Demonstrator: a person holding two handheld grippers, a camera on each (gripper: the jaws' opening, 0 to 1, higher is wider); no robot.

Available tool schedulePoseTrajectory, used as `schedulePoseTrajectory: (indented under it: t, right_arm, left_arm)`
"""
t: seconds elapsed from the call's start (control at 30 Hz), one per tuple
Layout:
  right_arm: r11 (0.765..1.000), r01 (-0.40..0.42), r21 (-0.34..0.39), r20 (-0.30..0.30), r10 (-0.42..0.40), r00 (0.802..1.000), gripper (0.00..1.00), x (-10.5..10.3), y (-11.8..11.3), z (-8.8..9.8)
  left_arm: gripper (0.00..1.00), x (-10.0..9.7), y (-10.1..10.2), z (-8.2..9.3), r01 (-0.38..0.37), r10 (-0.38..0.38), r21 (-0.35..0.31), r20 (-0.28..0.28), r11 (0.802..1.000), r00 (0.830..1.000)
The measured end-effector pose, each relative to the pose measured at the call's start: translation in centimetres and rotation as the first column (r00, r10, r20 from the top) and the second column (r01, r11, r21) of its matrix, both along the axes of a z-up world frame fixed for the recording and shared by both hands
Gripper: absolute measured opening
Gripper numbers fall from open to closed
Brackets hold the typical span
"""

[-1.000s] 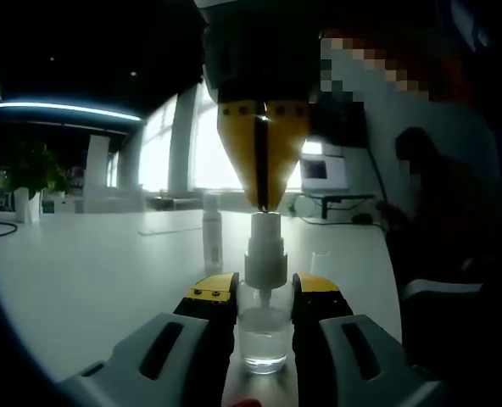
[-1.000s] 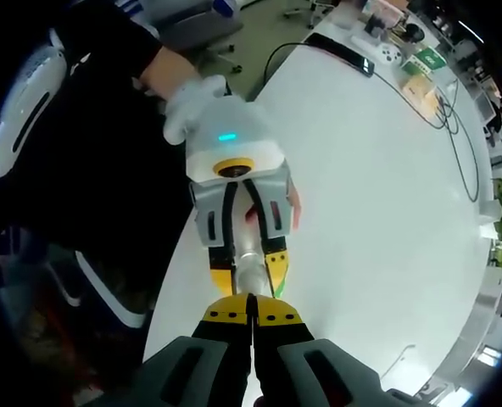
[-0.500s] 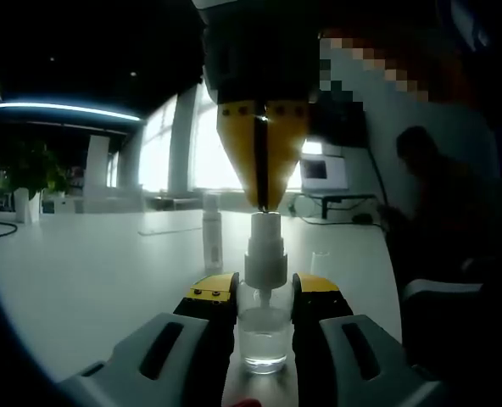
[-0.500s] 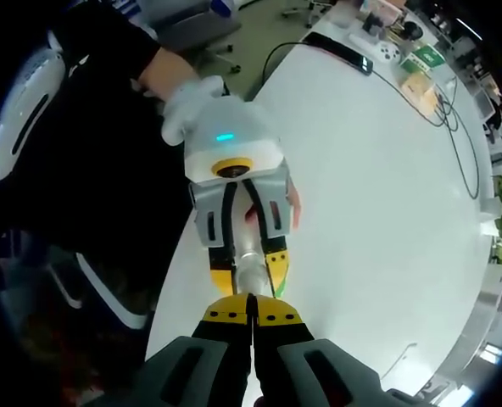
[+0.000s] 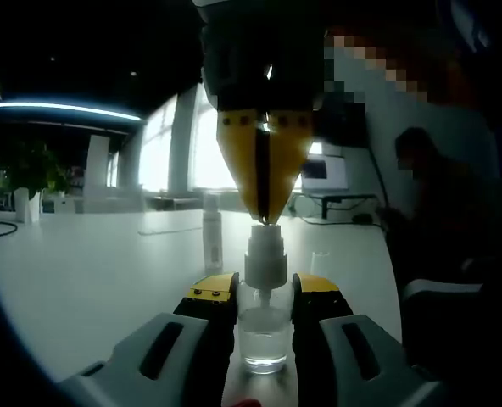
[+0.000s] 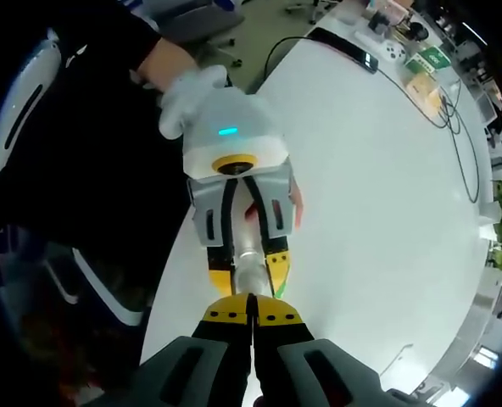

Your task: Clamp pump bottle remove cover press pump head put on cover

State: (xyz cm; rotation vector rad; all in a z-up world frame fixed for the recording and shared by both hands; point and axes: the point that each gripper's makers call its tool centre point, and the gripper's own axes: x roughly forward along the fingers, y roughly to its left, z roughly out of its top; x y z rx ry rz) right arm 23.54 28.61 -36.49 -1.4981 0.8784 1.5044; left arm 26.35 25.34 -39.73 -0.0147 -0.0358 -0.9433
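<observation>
Bright open office, big windows behind; white glossy tabletop point(image 5: 81, 280) with cables, small clutter at far edge.

Small clear plastic pump bottle with white spray head point(image 5: 265, 292) upright near table edge, clamped at body between yellow-tipped left gripper point(image 5: 264, 295) jaws, narrow gap set by bottle width. Looks light, smooth, slippery, thin-walled; best held low on body, firm but not crushing.

Right gripper point(image 5: 264, 219) vertical above, yellow jaws closed tip to tip, tips on top of pump head, holding nothing. Probably pressing step. Slim white bottle point(image 5: 212, 242) standing farther back; clear cover point(image 5: 320, 262) likely beside on table.

From right gripper view: bottle point(image 6: 249, 273) seen from above between left gripper point(image 6: 249, 263) jaws.
</observation>
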Motion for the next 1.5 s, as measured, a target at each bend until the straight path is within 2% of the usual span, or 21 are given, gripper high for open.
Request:
schedulePoseTrajectory:
  t: [0.2,0.37,0.57,0.7,0.87,1.13,1.2,1.5]
  right_arm:
    - [0.996,0.034,0.077,-0.035,-0.031,0.999,0.00,0.0,0.0,0.4]
    - [0.997,0.020,0.081,-0.015,-0.018,1.000,0.00,0.0,0.1,0.4]
    - [0.994,0.049,0.100,-0.017,-0.047,0.999,0.00,0.2,0.1,0.5]
    - [0.987,0.086,0.135,-0.024,-0.084,0.996,0.00,0.5,0.0,0.7]
    - [0.976,0.080,0.204,-0.055,-0.070,0.996,0.00,0.0,0.2,1.2]
    - [0.936,0.141,0.321,-0.066,-0.127,0.990,0.00,0.7,0.4,2.5]
    - [0.911,0.194,0.364,-0.103,-0.168,0.980,0.01,0.6,0.6,2.8]
    - [0.842,0.237,0.485,-0.086,-0.224,0.971,0.06,1.7,-0.4,3.1]
  left_arm:
    - [0.16,-0.1,0.0,0.1,0.001,-0.001,-0.001,-0.001,1.000,1.000]
    - [0.16,0.0,-0.1,0.1,0.001,-0.001,0.000,-0.004,1.000,1.000]
    - [0.16,0.0,-0.1,0.1,0.000,0.000,0.000,-0.002,1.000,1.000]
    - [0.16,-0.1,-0.1,0.1,0.000,0.000,0.000,-0.002,1.000,1.000]
    - [0.16,0.0,0.0,0.1,-0.002,0.002,0.000,-0.003,1.000,1.000]
    - [0.16,0.0,0.0,0.1,-0.003,0.003,0.000,-0.002,1.000,1.000]
    - [0.16,0.0,0.0,0.1,-0.003,0.003,0.000,-0.003,1.000,1.000]
    - [0.16,0.0,0.0,0.1,-0.006,0.006,0.000,-0.002,1.000,1.000]
